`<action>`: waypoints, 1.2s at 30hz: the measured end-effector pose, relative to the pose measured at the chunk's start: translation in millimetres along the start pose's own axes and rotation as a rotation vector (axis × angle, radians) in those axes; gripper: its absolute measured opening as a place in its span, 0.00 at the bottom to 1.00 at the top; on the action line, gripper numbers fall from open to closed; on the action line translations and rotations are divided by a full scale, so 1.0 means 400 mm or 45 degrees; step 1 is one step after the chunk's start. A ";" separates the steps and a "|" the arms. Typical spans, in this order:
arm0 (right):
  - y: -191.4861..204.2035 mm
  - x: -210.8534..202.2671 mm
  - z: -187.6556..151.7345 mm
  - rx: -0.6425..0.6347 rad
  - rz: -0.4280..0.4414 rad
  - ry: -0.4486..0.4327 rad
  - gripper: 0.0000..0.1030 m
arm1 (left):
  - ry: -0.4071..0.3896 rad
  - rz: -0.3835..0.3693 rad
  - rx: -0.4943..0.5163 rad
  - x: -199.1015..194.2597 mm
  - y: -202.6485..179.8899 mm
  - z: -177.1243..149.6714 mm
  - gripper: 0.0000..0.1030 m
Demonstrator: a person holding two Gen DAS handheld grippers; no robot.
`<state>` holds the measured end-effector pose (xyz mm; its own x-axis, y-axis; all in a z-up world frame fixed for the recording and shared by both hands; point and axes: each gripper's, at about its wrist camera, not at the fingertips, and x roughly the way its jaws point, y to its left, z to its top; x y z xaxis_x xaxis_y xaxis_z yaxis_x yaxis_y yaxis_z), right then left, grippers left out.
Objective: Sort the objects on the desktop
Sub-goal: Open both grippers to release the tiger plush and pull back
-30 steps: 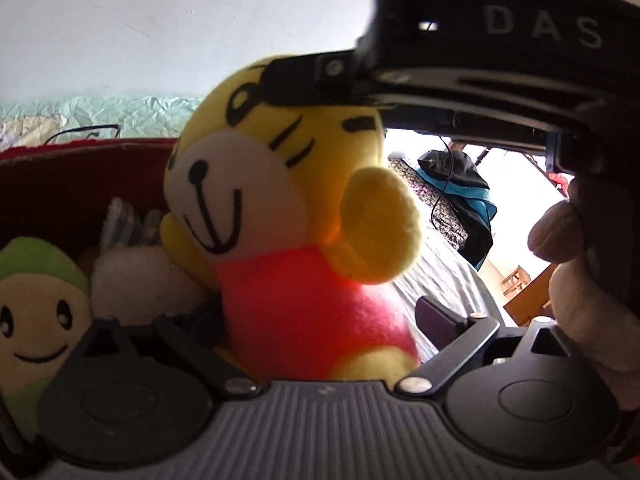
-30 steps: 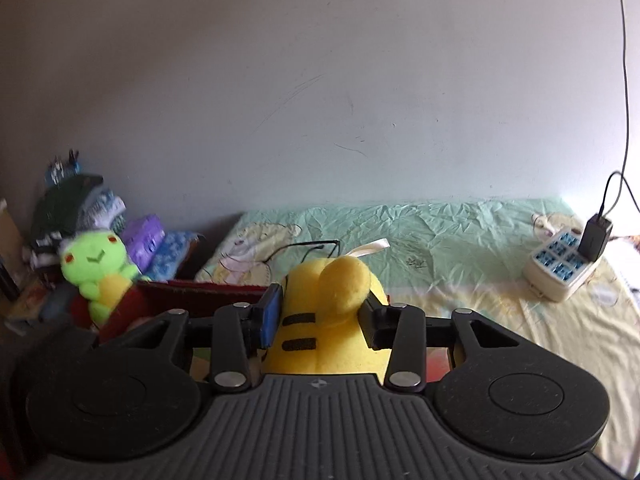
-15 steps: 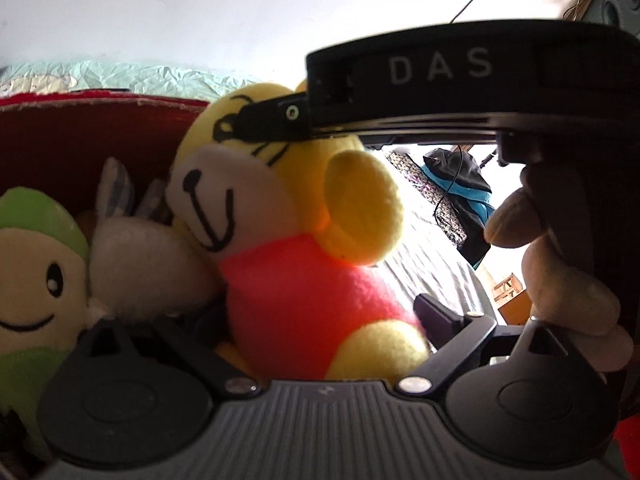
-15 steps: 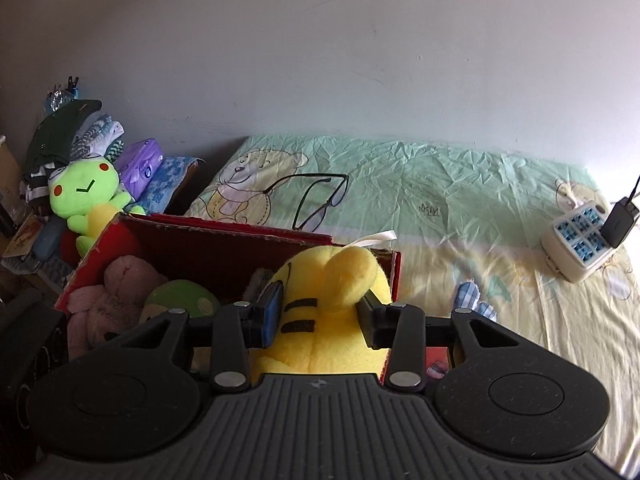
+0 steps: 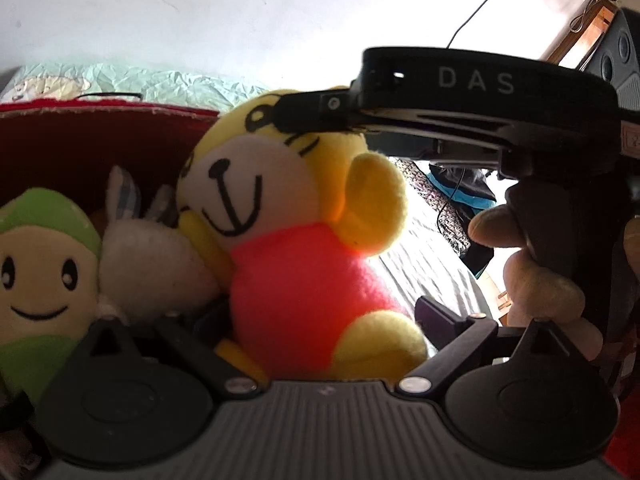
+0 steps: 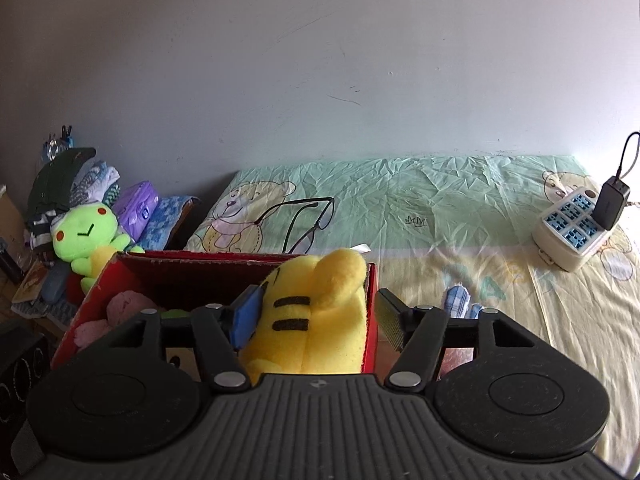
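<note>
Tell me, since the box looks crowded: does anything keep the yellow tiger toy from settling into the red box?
The yellow tiger toy already sits inside the red box, leaning on a white plush. The right gripper has just been opening around it; nothing visible blocks it.

Both black grippers have ribbed grey housings, silver screws; the right gripper reads "DAS".
</note>
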<state>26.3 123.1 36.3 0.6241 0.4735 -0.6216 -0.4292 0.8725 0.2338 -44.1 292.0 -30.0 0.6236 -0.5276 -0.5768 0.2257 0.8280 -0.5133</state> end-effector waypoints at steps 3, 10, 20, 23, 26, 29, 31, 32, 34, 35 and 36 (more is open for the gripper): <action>-0.018 -0.028 -0.007 0.111 0.061 -0.033 0.65 | -0.040 0.008 -0.011 -0.031 -0.002 0.000 0.94; -0.033 -0.078 -0.037 0.196 0.021 -0.094 0.64 | -0.092 0.093 -0.046 -0.077 -0.031 -0.007 0.94; 0.011 -0.104 -0.083 0.082 -0.005 -0.074 0.56 | -0.053 0.334 -0.067 -0.138 -0.091 -0.015 0.96; 0.020 -0.110 -0.092 0.042 -0.017 -0.070 0.50 | -0.044 0.393 -0.046 -0.154 -0.101 -0.020 0.97; 0.019 -0.111 -0.100 0.045 -0.005 -0.057 0.47 | -0.053 0.418 -0.037 -0.161 -0.104 -0.027 0.98; 0.012 -0.112 -0.103 0.083 0.023 -0.042 0.47 | -0.052 0.425 -0.041 -0.181 -0.113 -0.029 0.98; 0.012 -0.114 -0.106 0.095 0.030 -0.035 0.47 | -0.041 0.431 -0.041 -0.192 -0.117 -0.029 0.99; 0.013 -0.115 -0.107 0.094 0.029 -0.034 0.47 | -0.030 0.443 -0.041 -0.194 -0.117 -0.032 0.99; 0.015 -0.118 -0.111 0.089 0.026 -0.031 0.47 | -0.018 0.472 -0.035 -0.199 -0.121 -0.033 0.99; 0.018 -0.120 -0.115 0.090 0.024 -0.030 0.47 | -0.012 0.488 -0.033 -0.200 -0.122 -0.034 0.99; 0.018 -0.121 -0.117 0.093 0.024 -0.029 0.47 | -0.002 0.508 -0.031 -0.202 -0.123 -0.035 0.99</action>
<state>-37.7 100.8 33.0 0.6313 0.4920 -0.5996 -0.3927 0.8694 0.2999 -116.3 291.3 33.0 0.6602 -0.1654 -0.7326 -0.0519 0.9631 -0.2643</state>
